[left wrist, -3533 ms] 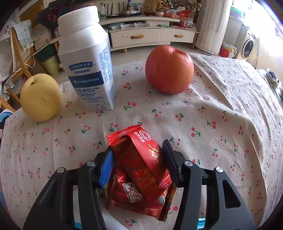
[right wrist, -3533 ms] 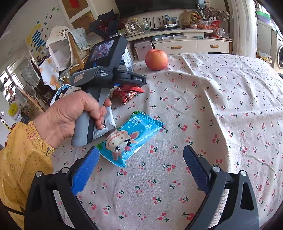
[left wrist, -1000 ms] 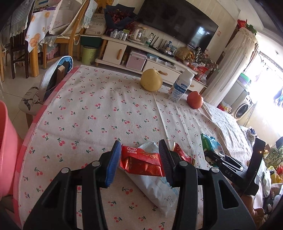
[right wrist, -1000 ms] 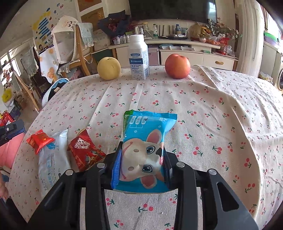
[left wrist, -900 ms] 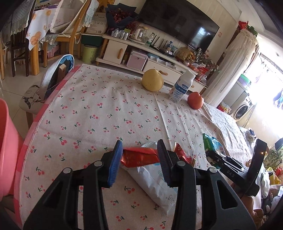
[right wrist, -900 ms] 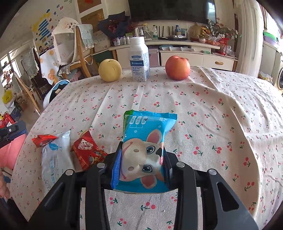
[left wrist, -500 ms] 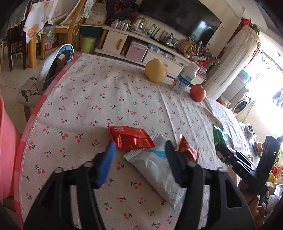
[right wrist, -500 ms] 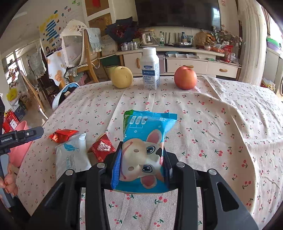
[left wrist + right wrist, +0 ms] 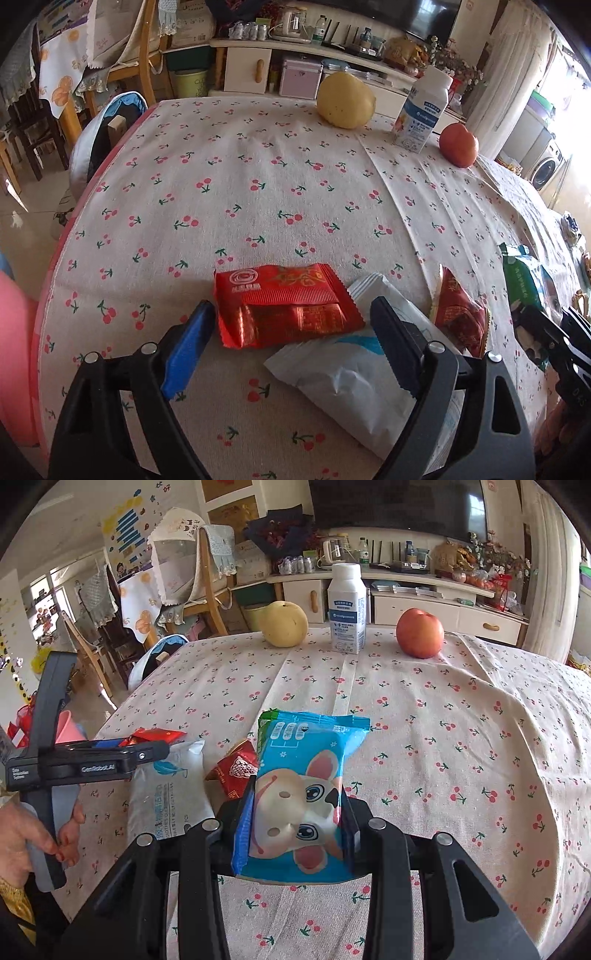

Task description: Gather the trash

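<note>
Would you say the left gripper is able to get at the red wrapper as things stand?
Probably yes. The left gripper is opening, and the red wrapper lies flat between its fingers, untouched. Its near edge overlaps the white packet.

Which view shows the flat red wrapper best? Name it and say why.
Left wrist view: the flat red wrapper lies whole and close on the tablecloth, just beyond the opening left gripper. In the right wrist view only a thin red sliver shows behind that gripper.
</note>
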The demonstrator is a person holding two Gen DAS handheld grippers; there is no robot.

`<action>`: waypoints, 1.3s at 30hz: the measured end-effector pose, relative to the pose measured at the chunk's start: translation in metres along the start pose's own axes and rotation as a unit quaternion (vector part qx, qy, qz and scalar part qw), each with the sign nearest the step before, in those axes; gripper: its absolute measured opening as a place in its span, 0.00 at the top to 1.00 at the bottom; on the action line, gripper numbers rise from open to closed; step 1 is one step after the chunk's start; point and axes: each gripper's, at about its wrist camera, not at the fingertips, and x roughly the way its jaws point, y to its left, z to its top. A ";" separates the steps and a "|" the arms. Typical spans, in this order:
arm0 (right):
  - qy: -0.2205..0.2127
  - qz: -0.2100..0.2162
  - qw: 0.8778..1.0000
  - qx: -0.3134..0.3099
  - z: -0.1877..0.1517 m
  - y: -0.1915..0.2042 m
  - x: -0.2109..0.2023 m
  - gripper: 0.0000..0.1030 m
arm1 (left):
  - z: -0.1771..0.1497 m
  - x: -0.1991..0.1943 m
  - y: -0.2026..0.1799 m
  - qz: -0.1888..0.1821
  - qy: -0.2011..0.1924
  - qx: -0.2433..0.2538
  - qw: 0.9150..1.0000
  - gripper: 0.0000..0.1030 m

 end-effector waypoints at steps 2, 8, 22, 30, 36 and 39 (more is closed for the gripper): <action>0.003 0.004 1.000 -0.001 0.000 -0.001 0.002 0.62 | 0.001 0.003 0.002 -0.001 -0.004 -0.003 1.000 0.16; 0.008 0.015 1.000 -0.002 0.000 0.002 0.004 0.62 | -0.001 0.002 -0.006 0.009 -0.018 0.025 0.999 0.43; -0.004 0.019 1.000 -0.019 -0.001 0.014 -0.004 0.62 | -0.006 -0.022 0.001 -0.014 -0.046 0.004 0.999 0.64; -0.011 0.033 0.999 -0.029 0.004 0.036 -0.011 0.62 | -0.004 -0.062 0.017 -0.015 -0.085 -0.018 0.996 0.64; -0.014 0.048 0.998 -0.040 0.012 0.063 -0.012 0.62 | -0.001 -0.095 0.045 0.000 -0.115 -0.049 0.992 0.64; -0.013 0.061 0.997 -0.045 0.015 0.080 -0.010 0.62 | -0.001 -0.110 0.064 0.012 -0.126 -0.068 0.990 0.64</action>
